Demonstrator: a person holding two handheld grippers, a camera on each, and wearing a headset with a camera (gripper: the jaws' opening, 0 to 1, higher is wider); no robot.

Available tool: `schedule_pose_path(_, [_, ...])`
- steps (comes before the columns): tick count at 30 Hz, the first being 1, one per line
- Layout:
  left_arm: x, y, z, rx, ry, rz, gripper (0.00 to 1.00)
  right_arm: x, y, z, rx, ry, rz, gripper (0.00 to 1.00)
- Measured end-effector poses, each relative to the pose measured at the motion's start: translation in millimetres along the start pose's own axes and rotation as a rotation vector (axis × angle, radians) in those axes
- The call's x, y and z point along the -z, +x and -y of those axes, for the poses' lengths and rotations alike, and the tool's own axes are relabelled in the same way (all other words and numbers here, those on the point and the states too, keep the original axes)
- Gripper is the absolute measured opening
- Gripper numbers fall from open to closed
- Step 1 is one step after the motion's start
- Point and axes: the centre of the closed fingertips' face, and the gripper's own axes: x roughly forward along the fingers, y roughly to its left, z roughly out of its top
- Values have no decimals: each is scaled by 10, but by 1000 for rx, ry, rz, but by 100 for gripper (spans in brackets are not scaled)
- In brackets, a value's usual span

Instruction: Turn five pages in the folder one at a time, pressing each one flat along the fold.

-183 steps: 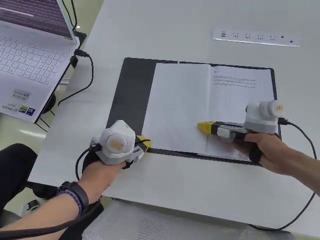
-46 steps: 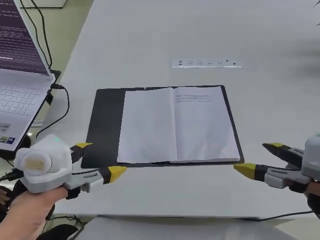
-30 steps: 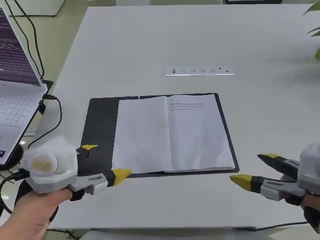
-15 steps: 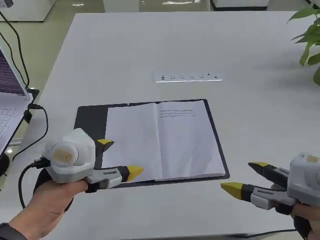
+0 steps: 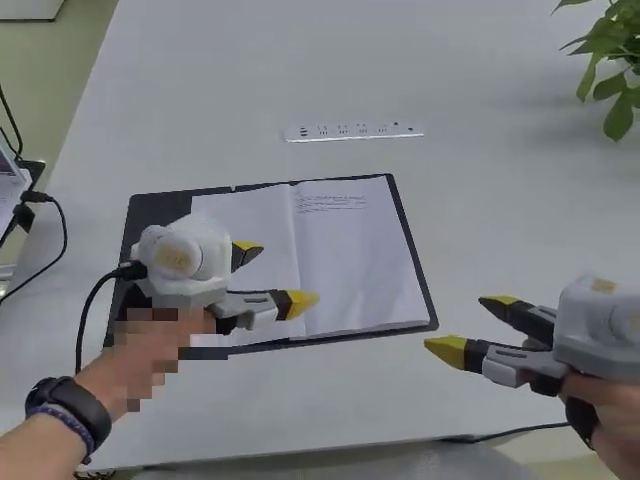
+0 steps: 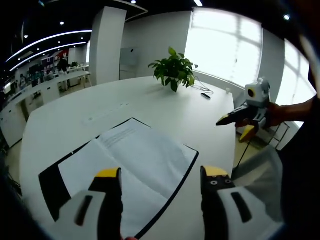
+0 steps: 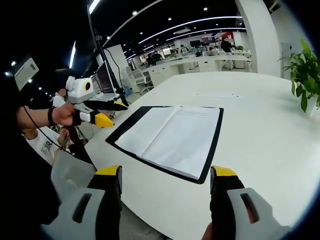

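The table (image 5: 500, 90) carries the folder (image 5: 345, 250), open flat at centre-left of the head view, with its pages level on both sides of the fold. The left gripper (image 5: 278, 275), jaws apart, hangs over the folder's lower left. The right gripper (image 5: 468, 324), jaws apart, sits at lower right, off the folder. No page is lifted, and I cannot tell how many have been turned.

Concealed and illegible items, head view.
The left gripper (image 5: 278, 273) covers the folder's (image 5: 350, 250) lower-left page area; print atop the right page is too small to read; the plant (image 5: 605, 55) at upper right is cut by the edge.
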Motion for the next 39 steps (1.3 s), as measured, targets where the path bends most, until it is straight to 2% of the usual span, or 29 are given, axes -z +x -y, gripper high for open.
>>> schedule_pose_path(3, [7, 116, 87, 22, 6, -18, 63, -13, 2, -8, -3, -15, 1, 72])
schedule_pose_path(6, [-15, 219, 160, 39, 22, -25, 64, -15, -7, -10, -11, 3, 12, 72])
schedule_pose_path(7, [-32, 273, 137, 42, 22, -24, 64, -7, -7, -7, -14, 4, 9, 72])
schedule_pose_path(10, [-69, 377, 171, 47, 25, -24, 65, 39, -23, 24, -15, -7, -13, 72])
schedule_pose_path(13, [-98, 495, 208, 51, 25, -23, 65, 32, -73, 70, -9, 6, -3, 72])
schedule_pose_path(15, [-98, 588, 243, 55, 37, -34, 66, 47, -119, 136, -3, 21, 3, 72])
schedule_pose_path(20, [-81, 829, 347, 71, 53, -58, 65, 112, -156, 161, 5, 31, -8, 72])
schedule_pose_path(23, [-12, 1008, 382, 83, 56, -79, 65, 131, -177, 176, 8, 34, -15, 72])
schedule_pose_path(29, [140, 1226, 444, 91, 69, -112, 65, 132, -219, 212, 16, 44, -9, 72])
schedule_pose_path(33, [204, 1334, 459, 71, 78, -125, 65, 141, -237, 240, 17, 43, -9, 72])
schedule_pose_path(39, [288, 1488, 388, 18, 72, -139, 65, 128, -239, 290, 20, 51, -4, 72])
